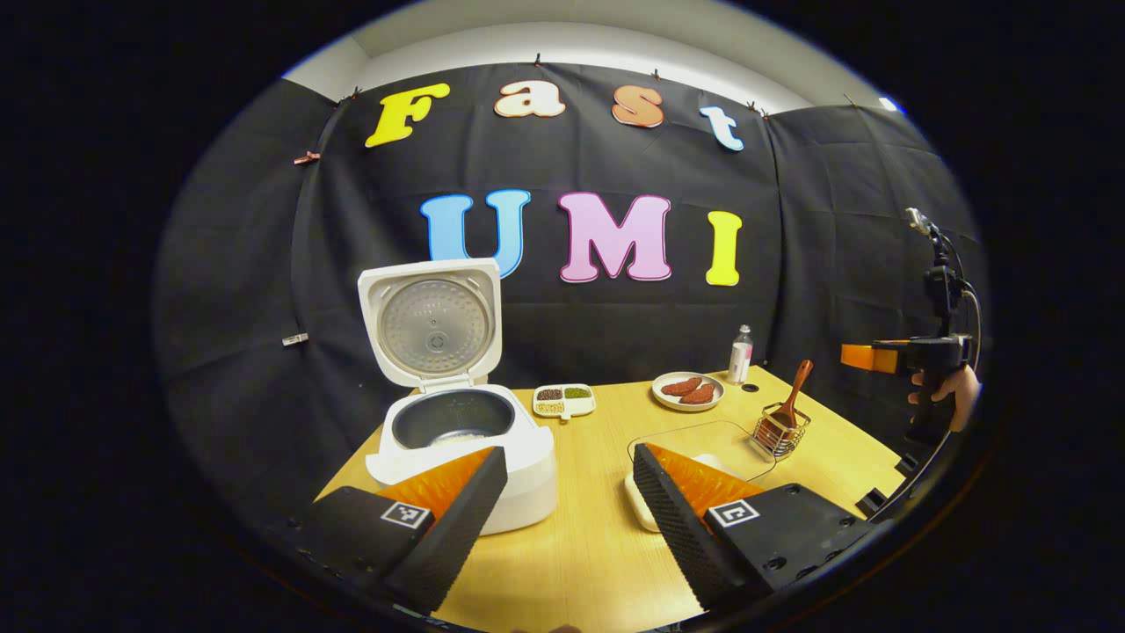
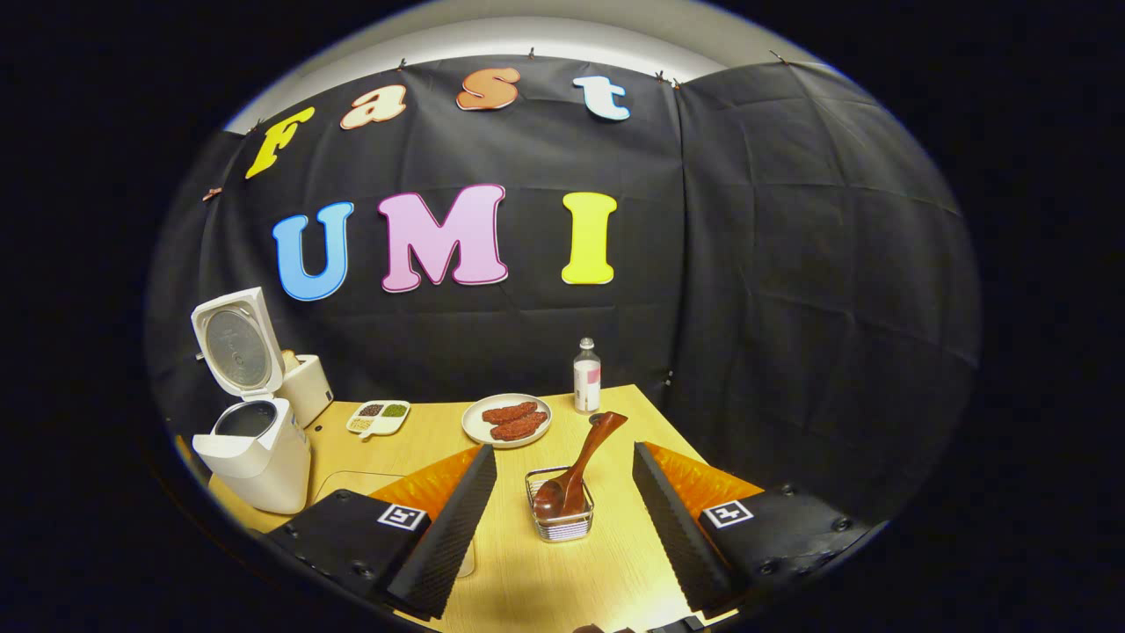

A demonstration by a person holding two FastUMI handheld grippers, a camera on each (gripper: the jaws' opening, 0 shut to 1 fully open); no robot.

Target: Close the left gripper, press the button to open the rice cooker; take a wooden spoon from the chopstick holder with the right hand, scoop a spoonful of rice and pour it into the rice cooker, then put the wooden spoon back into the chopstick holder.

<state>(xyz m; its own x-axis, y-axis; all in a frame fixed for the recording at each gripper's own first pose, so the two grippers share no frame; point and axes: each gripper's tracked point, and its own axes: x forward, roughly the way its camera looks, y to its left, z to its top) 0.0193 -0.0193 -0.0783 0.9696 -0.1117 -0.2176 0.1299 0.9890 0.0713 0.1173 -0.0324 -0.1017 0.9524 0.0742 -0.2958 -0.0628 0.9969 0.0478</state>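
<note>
Wooden spoon (image 2: 576, 470) is seen leaning in the wire chopstick holder (image 2: 562, 520) on the desk (image 2: 422, 440); rice cooker (image 1: 457, 422) stands open. Right gripper (image 2: 562, 527) and left gripper (image 1: 562, 519) are both spread, nothing held. Risk judged: the light holder could be tipped if the slanted handle is pinched off-centre.

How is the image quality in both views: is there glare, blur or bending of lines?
Left gripper view: sharp; fisheye curves the table edges, and the rice cooker is evenly lit. Right gripper view: also sharp, with a bright glare patch on the table near the bottom; the wooden spoon and chopstick holder stay clear.
</note>
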